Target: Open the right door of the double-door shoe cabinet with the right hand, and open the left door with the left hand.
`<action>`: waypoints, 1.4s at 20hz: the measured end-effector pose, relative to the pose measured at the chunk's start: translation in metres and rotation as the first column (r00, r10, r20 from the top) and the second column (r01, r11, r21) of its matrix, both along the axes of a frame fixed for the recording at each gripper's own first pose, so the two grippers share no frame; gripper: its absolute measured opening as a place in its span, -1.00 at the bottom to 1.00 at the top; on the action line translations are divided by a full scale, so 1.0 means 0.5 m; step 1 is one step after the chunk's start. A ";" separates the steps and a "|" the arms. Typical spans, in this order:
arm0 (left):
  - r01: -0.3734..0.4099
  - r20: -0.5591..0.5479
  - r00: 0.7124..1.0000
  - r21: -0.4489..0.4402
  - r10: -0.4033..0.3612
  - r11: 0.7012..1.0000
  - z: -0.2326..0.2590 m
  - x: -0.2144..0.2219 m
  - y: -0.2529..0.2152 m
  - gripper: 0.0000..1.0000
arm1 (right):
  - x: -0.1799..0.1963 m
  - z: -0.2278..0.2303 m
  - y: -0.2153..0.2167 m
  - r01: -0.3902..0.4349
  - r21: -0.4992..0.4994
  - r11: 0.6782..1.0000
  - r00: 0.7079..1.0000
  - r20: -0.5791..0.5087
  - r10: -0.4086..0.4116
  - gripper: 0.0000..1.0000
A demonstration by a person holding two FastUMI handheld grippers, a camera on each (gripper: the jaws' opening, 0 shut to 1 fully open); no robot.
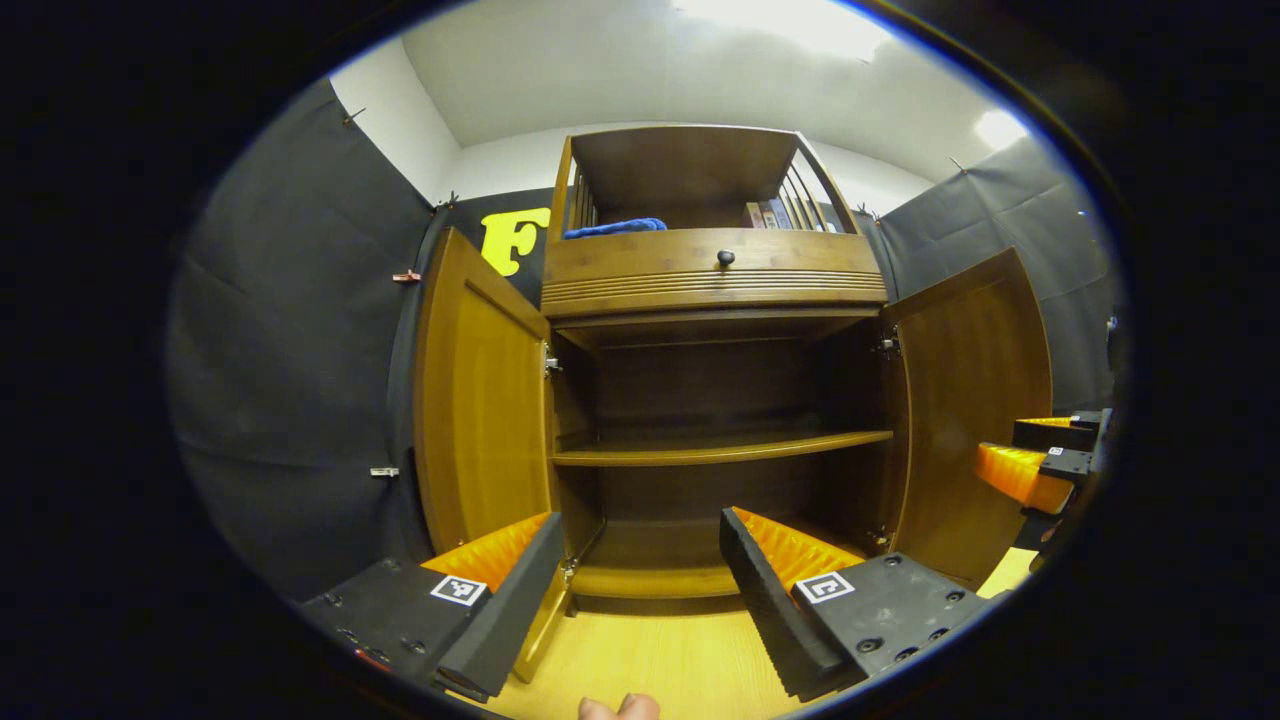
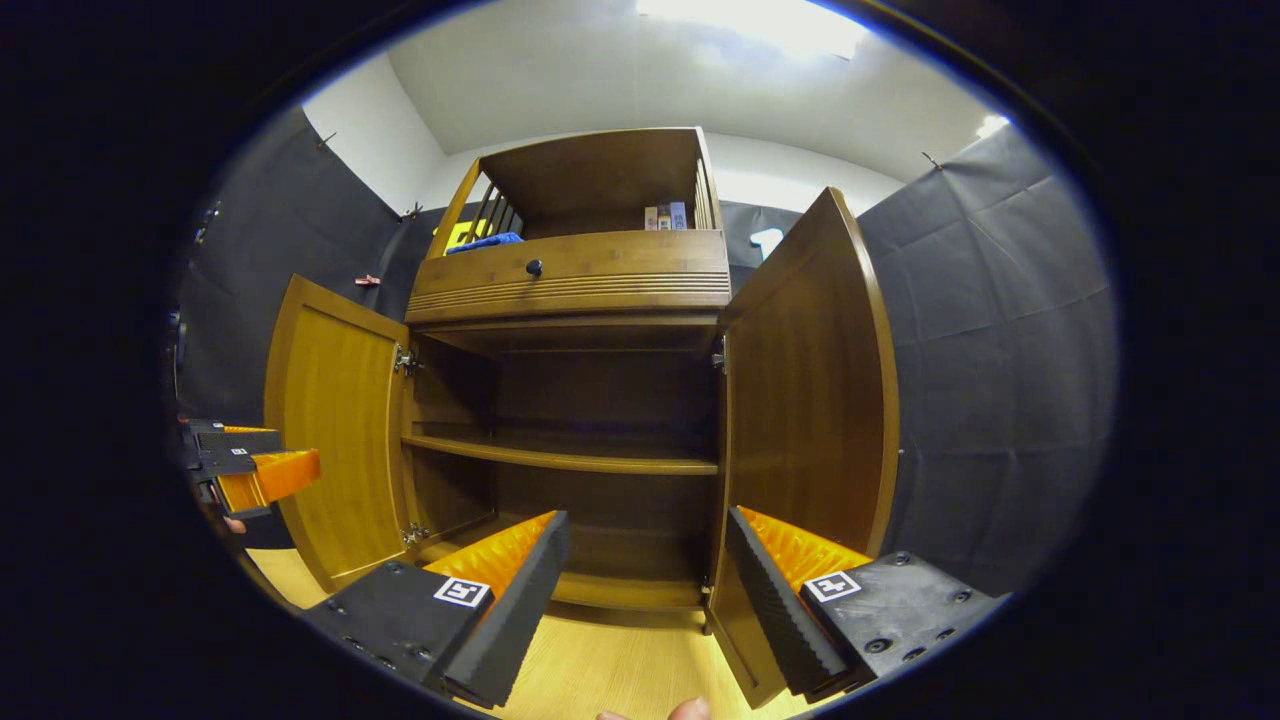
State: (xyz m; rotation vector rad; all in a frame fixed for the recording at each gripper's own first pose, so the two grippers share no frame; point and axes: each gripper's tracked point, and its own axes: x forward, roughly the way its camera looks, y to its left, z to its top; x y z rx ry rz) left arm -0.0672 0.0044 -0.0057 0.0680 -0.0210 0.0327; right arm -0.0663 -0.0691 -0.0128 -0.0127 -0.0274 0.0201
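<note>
The left gripper (image 1: pixel 640 585) and right gripper (image 2: pixel 645 590) are held spread and empty, drawn back since, by appearance, the shoe cabinet (image 1: pixel 715 265) at twelve o'clock has its left door (image 1: pixel 480 420) and right door (image 2: pixel 810 400) swung wide

Non-task stuff, all up and ahead of the fingers: blue cloth (image 1: pixel 614 227) lying in the open railed top compartment, left side; a few upright books (image 1: pixel 768 214) at its right. Dark round drawer knob (image 1: pixel 726 258) just below them. Light wood floor (image 1: pixel 650 655) directly under the fingers. Bright ceiling light (image 2: pixel 760 22) overhead.
</note>
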 end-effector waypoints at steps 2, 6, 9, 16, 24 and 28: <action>0.009 0.006 1.000 -0.009 -0.008 1.000 0.008 0.006 -0.018 0.94 | 0.005 0.005 0.002 -0.002 -0.001 1.000 1.000 0.002 0.002 0.97; 0.017 0.014 1.000 -0.019 -0.016 1.000 0.012 0.016 -0.042 0.94 | 0.014 0.010 0.004 -0.009 -0.004 1.000 1.000 0.003 0.009 0.87; 0.014 0.008 1.000 -0.006 -0.013 1.000 0.005 0.022 -0.048 0.94 | 0.019 0.008 0.007 -0.010 -0.008 1.000 1.000 -0.002 0.010 0.96; 0.029 -0.004 1.000 0.008 -0.029 1.000 -0.002 0.027 -0.059 0.94 | 0.019 0.005 0.011 -0.012 -0.007 1.000 1.000 -0.003 0.012 0.97; 0.039 -0.009 0.999 0.022 -0.039 0.999 -0.009 0.026 -0.069 0.93 | 0.016 0.007 0.008 -0.006 -0.005 1.000 1.000 -0.001 0.006 0.97; 0.046 -0.008 0.999 0.020 -0.046 0.999 -0.009 0.028 -0.071 0.94 | 0.014 0.008 0.010 -0.005 -0.002 1.000 1.000 0.000 0.005 0.96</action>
